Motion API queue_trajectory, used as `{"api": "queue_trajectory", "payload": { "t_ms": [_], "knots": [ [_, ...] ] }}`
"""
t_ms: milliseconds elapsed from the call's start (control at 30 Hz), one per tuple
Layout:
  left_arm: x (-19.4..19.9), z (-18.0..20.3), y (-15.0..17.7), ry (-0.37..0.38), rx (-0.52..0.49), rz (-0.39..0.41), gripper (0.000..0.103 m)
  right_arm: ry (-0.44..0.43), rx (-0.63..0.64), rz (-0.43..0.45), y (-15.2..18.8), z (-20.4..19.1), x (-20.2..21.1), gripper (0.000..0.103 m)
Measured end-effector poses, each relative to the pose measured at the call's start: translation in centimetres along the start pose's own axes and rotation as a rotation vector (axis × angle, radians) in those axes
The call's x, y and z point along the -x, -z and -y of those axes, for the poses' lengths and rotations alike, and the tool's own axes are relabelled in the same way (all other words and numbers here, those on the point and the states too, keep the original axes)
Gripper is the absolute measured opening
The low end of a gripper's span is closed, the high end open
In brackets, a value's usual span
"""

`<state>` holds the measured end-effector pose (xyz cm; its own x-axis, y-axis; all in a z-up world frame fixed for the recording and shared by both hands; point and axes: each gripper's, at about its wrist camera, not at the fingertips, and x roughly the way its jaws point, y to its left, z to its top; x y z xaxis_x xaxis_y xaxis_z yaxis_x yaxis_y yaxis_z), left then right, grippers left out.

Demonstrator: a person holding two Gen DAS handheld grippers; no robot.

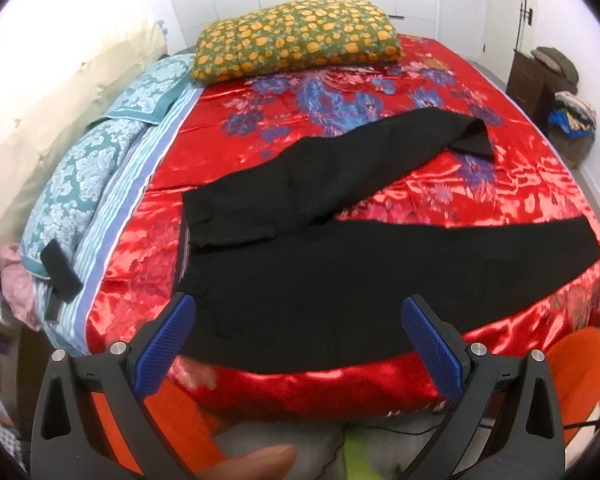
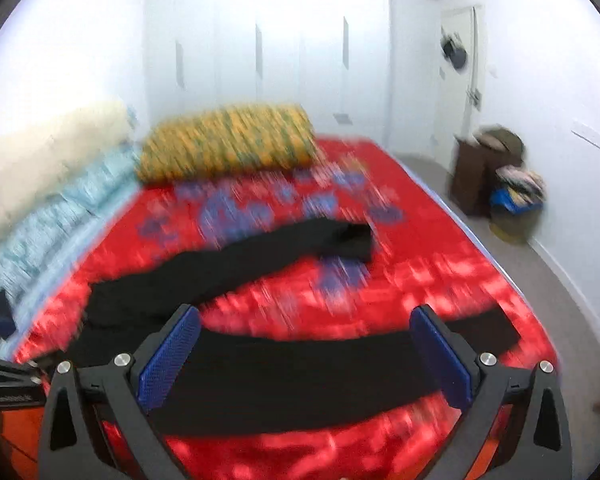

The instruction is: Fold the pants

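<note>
Black soft fabric pants [image 1: 340,280] lie spread, legs splayed, near the front edge of the glossy red satin bedspread [image 1: 500,208], limp and slippery; grab waistband corners; left gripper [image 1: 299,346] and right gripper [image 2: 306,354] both gape wide, empty

bed [image 1: 512,184]: red satin cover | on it: black pants [image 1: 340,280] spread flat, floral pillow [image 1: 296,38]

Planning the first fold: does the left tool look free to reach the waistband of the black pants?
Probably yes. The left tool is open just above the waist end of the black pants, and nothing lies between its fingers and the cloth on the red bedspread.
</note>
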<state>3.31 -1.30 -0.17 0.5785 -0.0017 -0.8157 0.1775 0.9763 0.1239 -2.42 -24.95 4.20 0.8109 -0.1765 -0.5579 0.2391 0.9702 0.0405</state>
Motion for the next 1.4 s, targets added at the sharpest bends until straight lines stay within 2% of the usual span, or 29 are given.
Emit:
{"api": "queue_trajectory", "payload": {
  "t_ms": [33,67,133,167,267,300,333,400,467,567,633,700,767,800,833,867,900,933,967,1000,1067,1100,1133,1167,1200,1233,1300,1333,1400],
  "knots": [
    [-0.4,0.3,-0.4,0.006,0.002,0.001,0.103,-0.053,0.003,0.002,-0.2,0.1,-0.9,0.103],
    [-0.8,0.6,-0.8,0.011,0.001,-0.001,0.103,-0.102,0.007,-0.04,-0.3,0.1,-2.2,0.103],
    [-2.0,1.3,-1.5,0.018,-0.009,-0.008,0.103,-0.195,-0.008,-0.215,-0.1,0.4,-6.8,0.103],
    [-2.5,1.5,-1.7,0.021,-0.013,-0.01,0.103,-0.203,-0.014,-0.251,0.2,0.8,-8.4,0.103],
    [-4.4,2.2,-2.3,0.028,-0.017,-0.016,0.103,-0.105,-0.044,-0.236,0.2,4.2,-13.8,0.103],
    [-5.2,2.2,-2.4,0.029,-0.015,-0.023,0.103,-0.051,-0.09,-0.249,0.0,6.8,-16.9,0.103],
    [-6.1,2.2,-2.5,0.031,-0.014,-0.033,0.103,-0.041,-0.13,-0.264,0.0,8.7,-19.0,0.103],
    [-7.6,2.2,-2.5,0.03,-0.009,-0.056,0.103,-0.053,-0.242,-0.322,0.0,13.6,-25.0,0.102],
    [-9.5,2.1,-2.6,0.022,0.001,-0.085,0.103,-0.053,-0.379,-0.4,0.2,18.5,-31.7,0.097],
    [-12.0,2.4,-2.7,0.01,0.01,-0.126,0.103,-0.084,-0.543,-0.456,0.2,22.9,-39.0,0.086],
    [-13.2,2.6,-2.8,0.002,0.013,-0.15,0.103,-0.117,-0.567,-0.457,-0.5,23.9,-43.0,0.083],
    [-14.4,2.8,-2.9,-0.004,0.015,-0.173,0.103,-0.124,-0.527,-0.462,-1.3,23.6,-46.3,0.082],
    [-15.5,3.1,-2.8,-0.011,0.013,-0.196,0.103,-0.141,-0.491,-0.518,-1.0,23.3,-50.0,0.079],
    [-16.0,3.3,-2.7,-0.013,0.009,-0.206,0.103,-0.135,-0.466,-0.566,-0.6,23.0,-51.9,0.078],
    [-16.5,3.4,-2.6,-0.017,0.004,-0.213,0.103,-0.124,-0.419,-0.572,-0.7,22.5,-52.5,0.077],
    [-17.0,3.5,-2.5,-0.022,-0.001,-0.224,0.103,-0.128,-0.385,-0.568,-1.1,22.1,-52.7,0.07],
    [-17.4,3.6,-2.4,-0.023,-0.005,-0.233,0.103,-0.174,-0.294,-0.586,-1.9,21.2,-52.8,0.022],
    [-17.7,3.7,-2.2,-0.019,-0.006,-0.238,0.103,-0.19,-0.218,-0.602,-2.5,20.5,-52.7,0.007],
    [-17.8,3.8,-2.1,-0.016,-0.006,-0.239,0.103,-0.188,-0.094,-0.585,-3.3,19.4,-51.8,0.006],
    [-17.9,3.9,-2.1,-0.015,-0.009,-0.24,0.103,-0.134,0.17,-0.511,-4.7,17.1,-49.9,0.006],
    [-18.1,4.2,-2.0,-0.016,-0.018,-0.237,0.103,-0.031,0.584,-0.357,-5.0,13.4,-46.3,0.006],
    [-18.2,4.4,-2.0,-0.016,-0.021,-0.234,0.103,0.024,0.782,-0.253,-4.6,12.0,-44.2,0.006],
    [-18.2,4.6,-2.0,-0.016,-0.027,-0.23,0.103,0.117,0.98,-0.11,-3.7,11.0,-42.0,0.006],
    [-18.3,4.8,-2.1,-0.016,-0.029,-0.228,0.103,0.206,1.104,-0.013,-2.8,10.8,-41.0,0.006],
    [-18.4,5.0,-2.1,-0.016,-0.03,-0.228,0.103,0.347,1.245,0.114,-1.5,11.4,-40.6,0.006],
    [-18.5,5.3,-2.1,-0.014,-0.033,-0.233,0.103,0.389,1.253,0.111,-1.1,12.5,-41.4,0.006],
    [-18.9,5.8,-2.0,-0.01,-0.042,-0.248,0.103,0.47,1.199,-0.051,-0.8,15.6,-44.6,0.006],
    [-19.0,5.9,-2.0,-0.005,-0.046,-0.256,0.103,0.527,1.125,-0.259,-0.3,18.6,-47.7,0.009],
    [-18.9,5.8,-1.8,0.005,-0.05,-0.263,0.103,0.566,0.889,-0.484,0.0,23.4,-50.0,0.013]
  ]
}}
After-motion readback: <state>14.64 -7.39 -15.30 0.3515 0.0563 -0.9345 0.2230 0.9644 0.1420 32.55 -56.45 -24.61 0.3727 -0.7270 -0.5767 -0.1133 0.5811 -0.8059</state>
